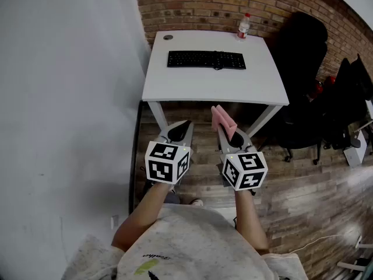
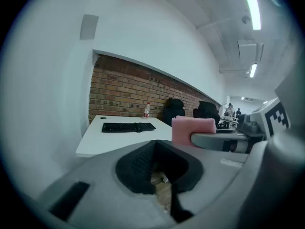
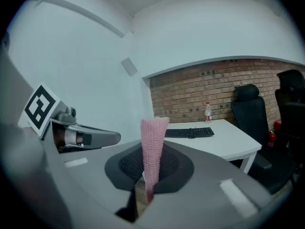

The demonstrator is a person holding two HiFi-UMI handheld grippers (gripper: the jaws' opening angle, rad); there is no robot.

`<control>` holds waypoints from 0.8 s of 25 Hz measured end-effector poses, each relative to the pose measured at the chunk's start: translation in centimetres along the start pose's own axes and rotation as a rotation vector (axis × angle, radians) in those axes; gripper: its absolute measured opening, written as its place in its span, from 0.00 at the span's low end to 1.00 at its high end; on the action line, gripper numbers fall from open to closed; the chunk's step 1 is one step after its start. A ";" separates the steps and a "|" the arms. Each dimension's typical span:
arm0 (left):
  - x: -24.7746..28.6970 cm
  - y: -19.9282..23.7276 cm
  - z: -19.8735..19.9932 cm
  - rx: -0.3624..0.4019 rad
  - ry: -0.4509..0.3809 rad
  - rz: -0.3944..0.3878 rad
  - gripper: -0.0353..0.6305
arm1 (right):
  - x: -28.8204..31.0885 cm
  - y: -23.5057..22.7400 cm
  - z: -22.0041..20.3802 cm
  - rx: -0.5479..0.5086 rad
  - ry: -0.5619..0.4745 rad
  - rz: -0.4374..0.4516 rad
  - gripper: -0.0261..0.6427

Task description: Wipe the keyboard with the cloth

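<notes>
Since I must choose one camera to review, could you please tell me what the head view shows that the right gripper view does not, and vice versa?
Only the head view shows the person's forearms and shirt, and the right gripper from above with its marker cube. Only the right gripper view looks along that gripper's fingers, where the pink cloth is clamped between them. Both show the cloth, the left gripper, white table, black keyboard, bottle, brick wall and black chair.
</notes>
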State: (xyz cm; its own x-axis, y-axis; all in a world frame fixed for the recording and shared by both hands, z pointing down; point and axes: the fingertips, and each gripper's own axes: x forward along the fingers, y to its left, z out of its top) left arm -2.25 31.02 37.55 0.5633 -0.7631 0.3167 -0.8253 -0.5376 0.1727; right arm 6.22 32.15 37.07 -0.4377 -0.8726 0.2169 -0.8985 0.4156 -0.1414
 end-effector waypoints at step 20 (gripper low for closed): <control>6.7 2.7 0.8 0.008 0.052 -0.013 0.04 | 5.1 -3.3 -0.2 0.005 0.048 0.015 0.08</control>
State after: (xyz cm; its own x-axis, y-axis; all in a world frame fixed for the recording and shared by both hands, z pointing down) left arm -0.63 24.16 39.44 0.5713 -0.7362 0.3627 -0.8173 -0.5508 0.1694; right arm 6.92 26.38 38.78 -0.4524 -0.8530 0.2604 -0.8917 0.4271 -0.1500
